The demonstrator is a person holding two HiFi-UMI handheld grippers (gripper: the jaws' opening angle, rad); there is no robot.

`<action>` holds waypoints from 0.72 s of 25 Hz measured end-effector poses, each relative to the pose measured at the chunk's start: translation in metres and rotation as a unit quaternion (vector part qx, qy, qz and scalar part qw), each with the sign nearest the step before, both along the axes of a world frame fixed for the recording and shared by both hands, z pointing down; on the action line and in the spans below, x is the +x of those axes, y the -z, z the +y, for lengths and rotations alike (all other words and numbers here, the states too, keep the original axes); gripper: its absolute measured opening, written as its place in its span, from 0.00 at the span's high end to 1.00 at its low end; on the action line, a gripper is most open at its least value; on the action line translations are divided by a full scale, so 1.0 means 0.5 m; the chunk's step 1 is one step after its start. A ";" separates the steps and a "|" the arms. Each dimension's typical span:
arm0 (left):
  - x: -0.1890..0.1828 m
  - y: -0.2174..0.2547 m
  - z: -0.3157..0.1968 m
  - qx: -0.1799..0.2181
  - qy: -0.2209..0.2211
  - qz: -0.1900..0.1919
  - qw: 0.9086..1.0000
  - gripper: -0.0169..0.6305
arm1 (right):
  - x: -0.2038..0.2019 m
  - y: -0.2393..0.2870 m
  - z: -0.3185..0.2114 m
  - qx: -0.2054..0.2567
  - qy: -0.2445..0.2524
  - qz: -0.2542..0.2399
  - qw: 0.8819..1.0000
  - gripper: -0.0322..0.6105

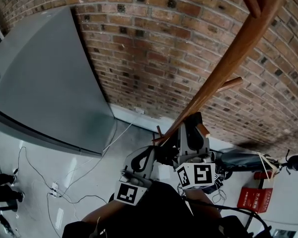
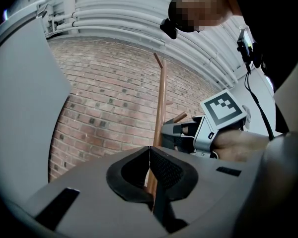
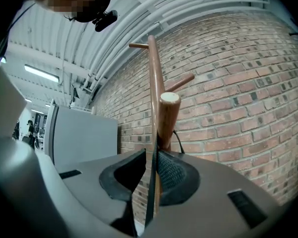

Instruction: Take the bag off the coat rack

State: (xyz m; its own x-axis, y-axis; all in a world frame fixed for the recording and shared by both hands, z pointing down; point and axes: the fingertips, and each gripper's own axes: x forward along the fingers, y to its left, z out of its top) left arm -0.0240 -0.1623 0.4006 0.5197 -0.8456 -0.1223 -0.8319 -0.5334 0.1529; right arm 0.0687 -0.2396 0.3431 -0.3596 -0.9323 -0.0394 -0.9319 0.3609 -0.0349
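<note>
Wooden coat rack (image 1: 223, 66) against a brick wall (image 1: 154, 48): the right tongs (image 3: 154, 175) were clamped on a thin dark bag strap (image 3: 150, 192) just below a lower peg (image 3: 168, 118), apparently to lift it off over the peg's tip. The left tongs (image 2: 150, 170) sat just beside them, closed tight, with no strap clearly between them. The bag's body was not identifiable; a dark mass (image 1: 159, 207) under the tongs in the head view might have been it.
</note>
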 end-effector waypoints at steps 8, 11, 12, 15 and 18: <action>-0.015 -0.004 -0.001 -0.006 0.009 0.002 1.000 0.95 | 0.003 0.004 -0.004 -0.011 -0.007 0.019 1.000 0.91; -0.017 -0.004 0.001 -0.006 0.009 0.003 1.000 0.95 | 0.002 0.006 -0.001 -0.016 -0.005 0.015 1.000 0.92; -0.019 -0.004 0.001 -0.007 0.010 0.003 1.000 0.95 | 0.000 0.007 0.001 -0.017 -0.003 0.014 1.000 0.92; -0.023 -0.005 0.002 -0.007 0.011 0.004 1.000 0.95 | -0.009 0.016 0.010 -0.017 0.003 0.006 1.000 0.92; -0.024 -0.006 0.006 -0.007 0.011 0.006 1.000 0.95 | -0.015 0.027 0.019 -0.016 0.009 -0.004 1.000 0.92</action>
